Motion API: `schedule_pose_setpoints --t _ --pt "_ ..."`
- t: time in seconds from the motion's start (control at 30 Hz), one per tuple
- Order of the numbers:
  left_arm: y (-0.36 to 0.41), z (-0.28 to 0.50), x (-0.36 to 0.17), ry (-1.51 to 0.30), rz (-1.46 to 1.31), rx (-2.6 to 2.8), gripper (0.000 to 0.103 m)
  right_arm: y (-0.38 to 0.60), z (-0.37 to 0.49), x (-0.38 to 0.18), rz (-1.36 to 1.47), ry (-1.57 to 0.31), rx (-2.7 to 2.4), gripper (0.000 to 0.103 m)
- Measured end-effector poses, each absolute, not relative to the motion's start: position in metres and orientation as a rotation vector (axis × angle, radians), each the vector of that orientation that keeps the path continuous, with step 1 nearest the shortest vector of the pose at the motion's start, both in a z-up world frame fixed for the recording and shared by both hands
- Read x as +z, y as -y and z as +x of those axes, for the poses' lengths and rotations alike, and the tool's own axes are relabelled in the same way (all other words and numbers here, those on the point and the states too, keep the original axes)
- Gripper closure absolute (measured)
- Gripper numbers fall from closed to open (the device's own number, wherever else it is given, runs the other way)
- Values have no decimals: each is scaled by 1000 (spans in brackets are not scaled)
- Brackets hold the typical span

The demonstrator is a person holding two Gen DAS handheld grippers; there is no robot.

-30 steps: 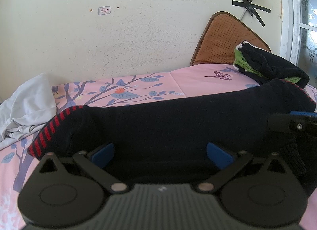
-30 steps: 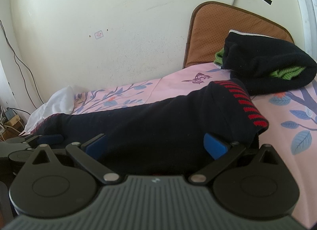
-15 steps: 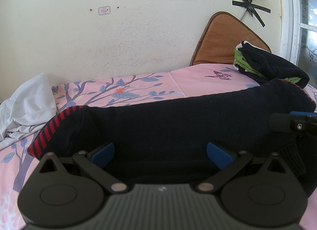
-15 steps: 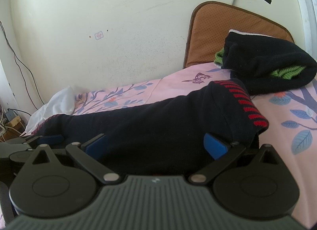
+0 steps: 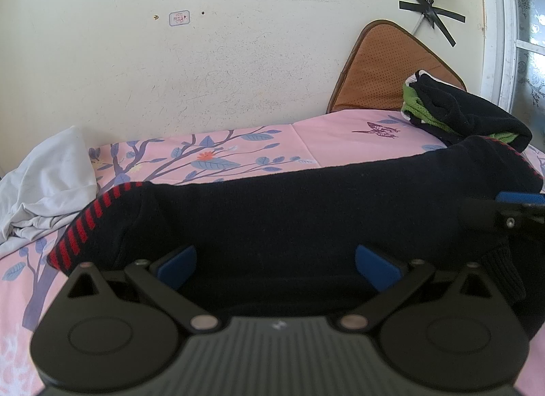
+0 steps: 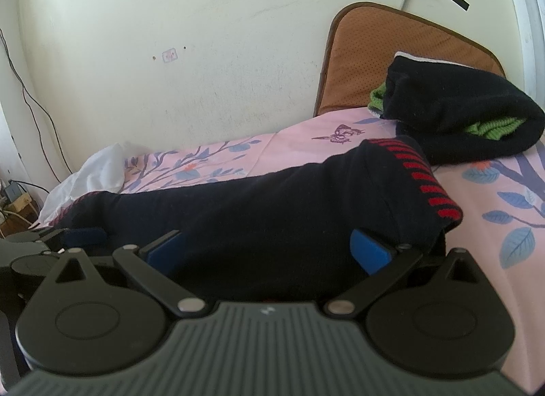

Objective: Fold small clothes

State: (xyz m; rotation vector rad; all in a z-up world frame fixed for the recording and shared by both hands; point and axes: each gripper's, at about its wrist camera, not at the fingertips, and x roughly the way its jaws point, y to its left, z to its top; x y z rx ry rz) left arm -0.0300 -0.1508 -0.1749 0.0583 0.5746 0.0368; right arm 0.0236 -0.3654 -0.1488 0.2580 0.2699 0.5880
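A black knit garment with red-striped cuffs (image 5: 306, 212) lies stretched across the pink floral bed sheet (image 5: 333, 137); it also shows in the right wrist view (image 6: 272, 212). My left gripper (image 5: 276, 264) is open, its blue pads wide apart over the garment's near edge toward the left cuff. My right gripper (image 6: 267, 253) is open too, over the near edge by the right cuff (image 6: 429, 178). Cloth lies between both pairs of fingers. The right gripper's finger (image 5: 511, 205) shows at the right edge of the left wrist view.
A pile of black and green clothes (image 6: 456, 120) sits at the back right against a brown cushion (image 6: 368, 51). A crumpled white cloth (image 5: 47, 188) lies at the left. The wall (image 5: 238, 55) stands close behind the bed. Cables (image 6: 20, 89) hang at the far left.
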Motion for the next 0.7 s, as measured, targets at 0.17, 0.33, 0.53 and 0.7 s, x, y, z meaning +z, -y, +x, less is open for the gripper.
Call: schedule_pose_setpoints --t 0.17,0.33,0.53,0.7 --pt "151 -30 -175 -575 59 36 0 367 24 -149 270 -269 593 0" --pt "150 -30 -175 -575 59 35 0 366 24 -149 263 -270 592 0" --pt "150 -30 -175 -575 58 35 0 366 24 -148 266 -270 593 0" --pt "150 -30 -175 -575 59 35 0 369 24 -149 280 -268 604 0"
